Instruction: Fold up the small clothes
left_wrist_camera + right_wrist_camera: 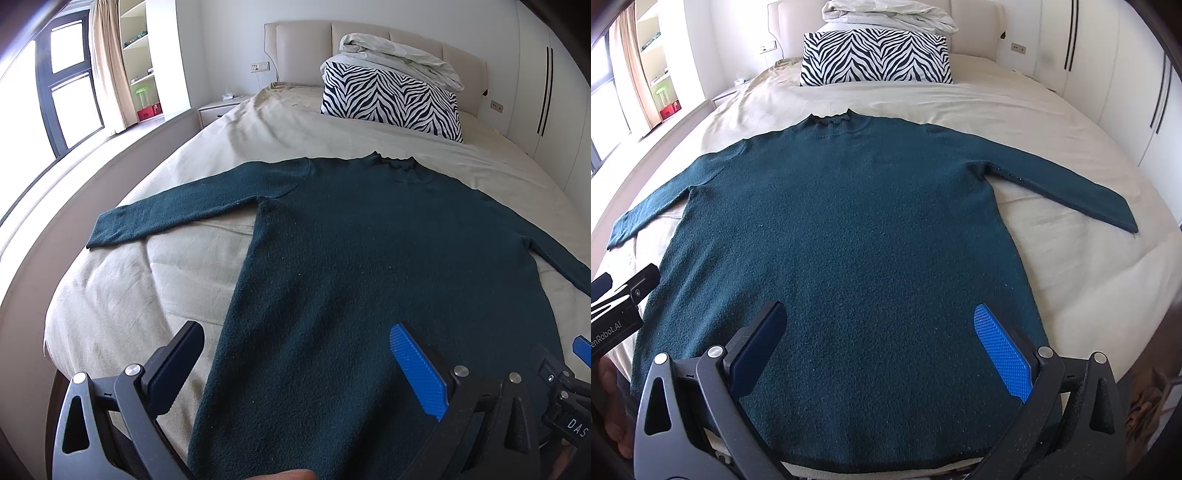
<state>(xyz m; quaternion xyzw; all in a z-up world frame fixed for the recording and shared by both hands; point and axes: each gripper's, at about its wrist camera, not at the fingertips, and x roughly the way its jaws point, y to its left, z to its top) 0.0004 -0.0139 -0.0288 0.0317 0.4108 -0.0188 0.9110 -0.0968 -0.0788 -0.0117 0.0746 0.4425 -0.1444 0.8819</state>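
Note:
A dark green long-sleeved sweater (351, 236) (842, 221) lies flat on the bed (122, 295), collar toward the headboard and both sleeves spread out sideways. My left gripper (295, 365) hovers over the sweater's lower left part, jaws wide apart with nothing between the pads. Above the lower middle of the sweater, close to its hem, my right gripper (882, 347) also stands open and holds nothing. Part of the right gripper (569, 376) shows at the right edge of the left wrist view, and part of the left gripper (617, 302) at the left edge of the right wrist view.
A zebra-striped pillow (875, 57) with a folded white duvet (890, 14) on top sits at the head of the bed. A window (62, 81), curtain and shelves stand to the left, white wardrobe doors (1108, 74) to the right. Beige sheet lies bare around the sweater.

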